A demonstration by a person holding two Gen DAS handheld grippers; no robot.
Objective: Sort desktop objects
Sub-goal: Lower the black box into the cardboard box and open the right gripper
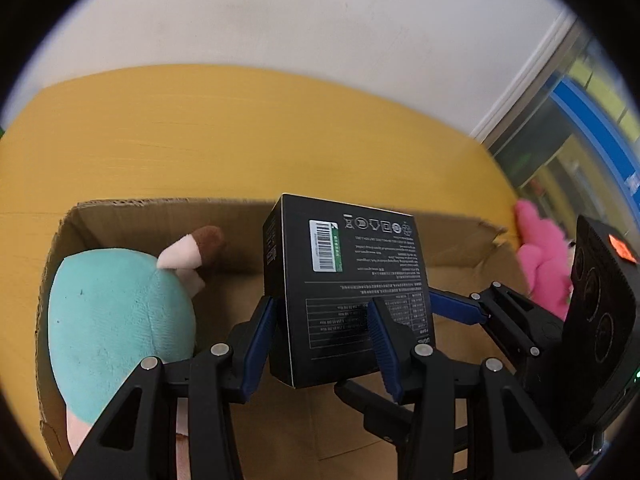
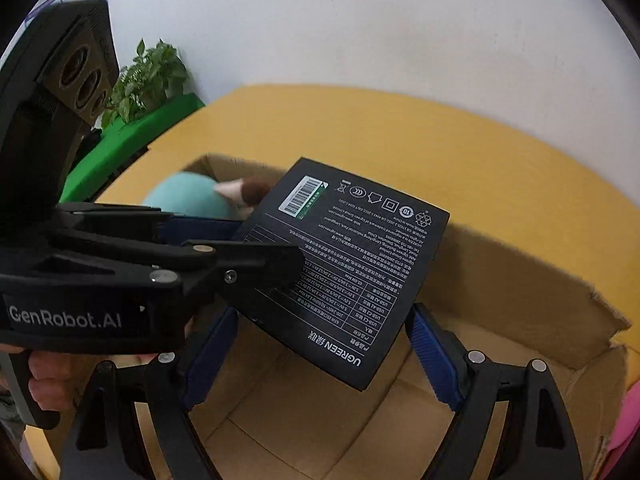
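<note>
The left gripper (image 1: 324, 344), rising from the bottom of its own view, angled downward with its blue pads (image 1: 259, 344) clamped on the two sides of a black box (image 1: 352, 292). The right gripper (image 2: 316, 356), at the bottom of its view, stood with its jaws spread wide beneath the same box, its pads (image 2: 434, 360) not visibly pressing it. A hand (image 2: 44, 380) gripped the left gripper's handle at lower left.

White plaster wall (image 1: 320, 20) behind the mustard-yellow tabletop (image 1: 200, 140). Leafy green potted plant (image 2: 148, 76) far left in right wrist view, sitting on a bright green surface (image 2: 132, 140). Blue-framed glass window strip (image 1: 580, 128) at right edge in left wrist view; what's behind it is blurred.
</note>
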